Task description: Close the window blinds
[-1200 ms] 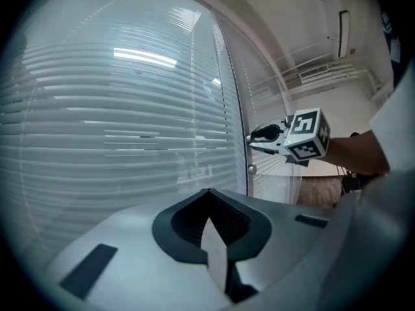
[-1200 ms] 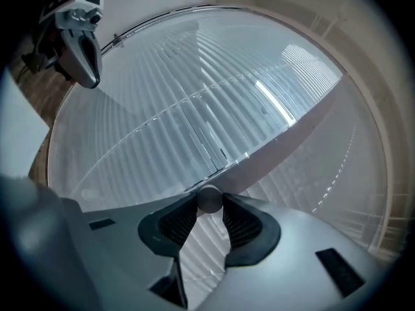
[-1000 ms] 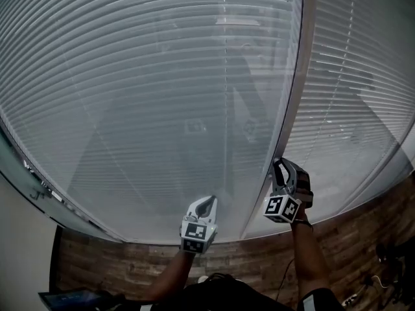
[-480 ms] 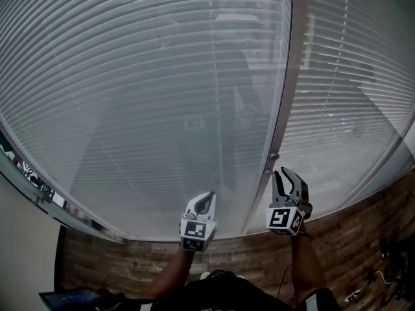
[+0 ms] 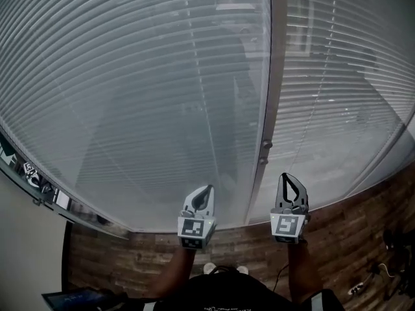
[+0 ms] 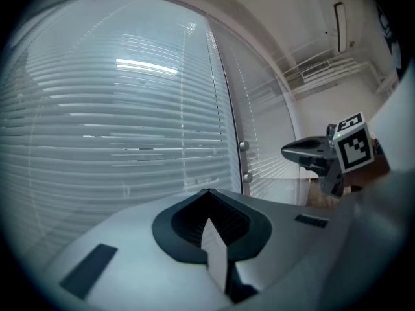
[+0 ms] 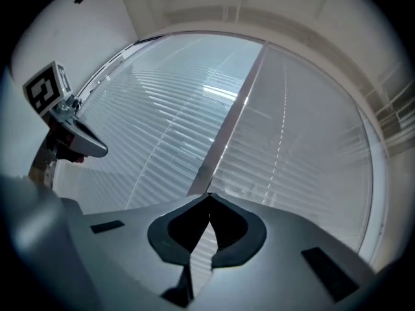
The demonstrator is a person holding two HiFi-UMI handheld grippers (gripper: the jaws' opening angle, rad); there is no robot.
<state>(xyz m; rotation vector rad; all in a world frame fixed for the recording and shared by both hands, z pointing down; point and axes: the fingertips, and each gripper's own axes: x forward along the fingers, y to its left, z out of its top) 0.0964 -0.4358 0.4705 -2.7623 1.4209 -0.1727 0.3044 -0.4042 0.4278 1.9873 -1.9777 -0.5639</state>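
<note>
In the head view the white horizontal-slat window blinds (image 5: 130, 96) fill everything ahead and above, split by a grey vertical frame post (image 5: 275, 76) that carries two small round knobs (image 5: 266, 145), one just under the other. The left gripper (image 5: 207, 192) and right gripper (image 5: 287, 183) both point at the window from below. The knobs lie up and between them, nearer the right one, so any control there is probably the right hand's reach. The left gripper view shows its jaws clenched tip to tip on nothing, with the slats running crosswise ahead and the knobs off to the right, short of the right gripper. The right gripper view shows its jaws have just been closing and now meet, empty, with the post rising straight ahead just past the tips. No cord or wand can be made out.
</note>
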